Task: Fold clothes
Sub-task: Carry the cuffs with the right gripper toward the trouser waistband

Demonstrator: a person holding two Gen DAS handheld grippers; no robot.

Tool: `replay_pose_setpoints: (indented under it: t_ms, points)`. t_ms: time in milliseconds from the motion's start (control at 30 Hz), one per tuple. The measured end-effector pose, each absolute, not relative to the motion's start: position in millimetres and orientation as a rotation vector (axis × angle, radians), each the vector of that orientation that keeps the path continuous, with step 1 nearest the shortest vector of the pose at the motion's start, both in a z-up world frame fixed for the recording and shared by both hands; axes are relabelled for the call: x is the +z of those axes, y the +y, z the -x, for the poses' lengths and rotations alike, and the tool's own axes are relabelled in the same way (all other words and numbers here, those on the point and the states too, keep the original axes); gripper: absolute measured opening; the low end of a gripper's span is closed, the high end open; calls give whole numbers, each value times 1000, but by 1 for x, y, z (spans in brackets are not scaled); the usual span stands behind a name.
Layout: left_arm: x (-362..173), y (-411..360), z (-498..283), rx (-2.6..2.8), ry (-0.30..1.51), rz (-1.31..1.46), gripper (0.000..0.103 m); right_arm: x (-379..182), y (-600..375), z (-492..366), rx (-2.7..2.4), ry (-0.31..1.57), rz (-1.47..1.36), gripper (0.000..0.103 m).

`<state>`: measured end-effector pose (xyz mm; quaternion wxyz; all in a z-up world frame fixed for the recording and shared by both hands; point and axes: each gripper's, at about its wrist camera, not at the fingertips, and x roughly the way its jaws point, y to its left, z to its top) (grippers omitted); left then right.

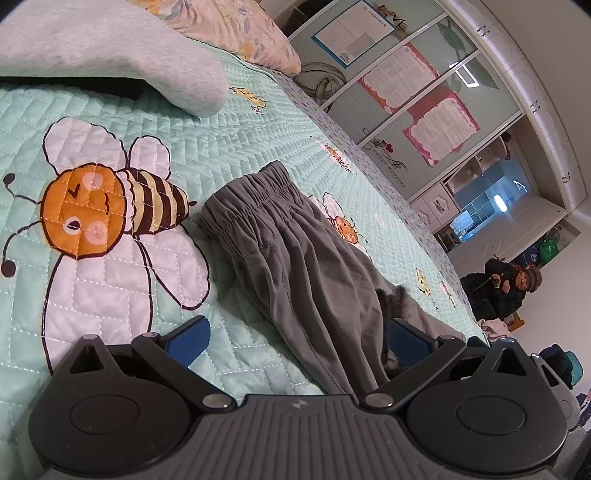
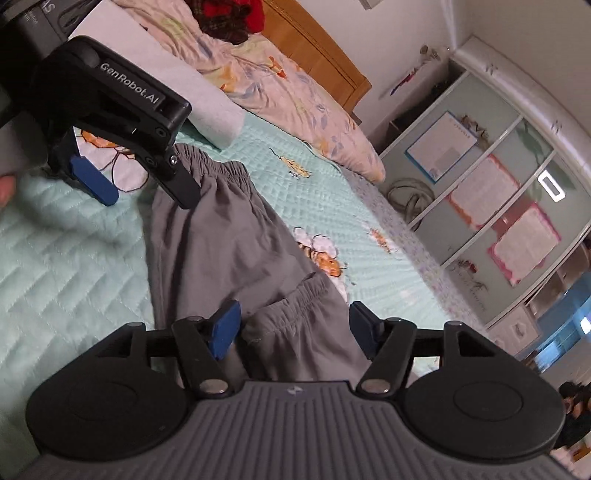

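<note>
Item inspected: one pair of grey woven trousers with a gathered elastic waistband [image 1: 295,254], lying on the mint-green quilted bedspread printed with cartoon bees [image 1: 110,122]. In the left wrist view the garment runs from frame centre down to the lower right, waistband uppermost. In the right wrist view a gathered grey edge lies over the main cloth at lower centre, so part of the garment appears doubled over. Whether this is a fold half made or a fold being adjusted cannot be settled.

Left gripper [image 1: 295,338]: blue pads set wide apart, straddling the lower run of the trousers; nothing clamped. The right wrist view shows it from outside at upper left, fingers spread, tips at the waistband.

Right gripper [image 2: 293,326]: pads likewise parted, the gathered edge between them, not pinched.

A pale grey fleece garment [image 1: 110,48] and a floral pillow [image 1: 240,29] lie near the upper edge of the frame, clear of the work.

Assessment: any grasp should take all layers at the edge, both grippers level. The cloth looks thin and slippery, so carry it low, lay it flat, and check the edges align before letting go.
</note>
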<state>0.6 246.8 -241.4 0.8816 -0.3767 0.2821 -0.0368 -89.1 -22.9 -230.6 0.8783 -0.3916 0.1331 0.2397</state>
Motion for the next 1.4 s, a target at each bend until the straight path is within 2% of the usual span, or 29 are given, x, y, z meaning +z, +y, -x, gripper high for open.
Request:
replay_pose_setpoints:
  t_ms: [333, 433, 600, 867, 1000, 1100, 1200, 1400]
  points:
    - [-243, 249, -2, -85, 586, 799, 102, -184, -93, 77, 470, 413, 382, 67]
    - [-243, 249, -2, -83, 586, 798, 102, -176, -160, 75, 429, 513, 63, 67]
    - [-243, 247, -2, -76, 588, 784, 102, -205, -286, 89, 341, 629, -618, 67]
    - [-242, 243, -2, -65, 592, 760, 102, -219, -276, 99, 486, 672, -820, 67]
    - [-242, 243, -2, -63, 591, 759, 102, -207, -235, 89, 496, 725, -630, 67]
    - [-242, 243, -2, -61, 590, 762, 102, -182, -168, 84, 531, 657, -237, 68]
    - [-243, 245, -1, -69, 587, 773, 102, -185, -105, 77, 529, 599, 39, 68]
    - [-244, 250, -1, -84, 580, 802, 102, -231, -26, 93, 466, 482, 554, 68]
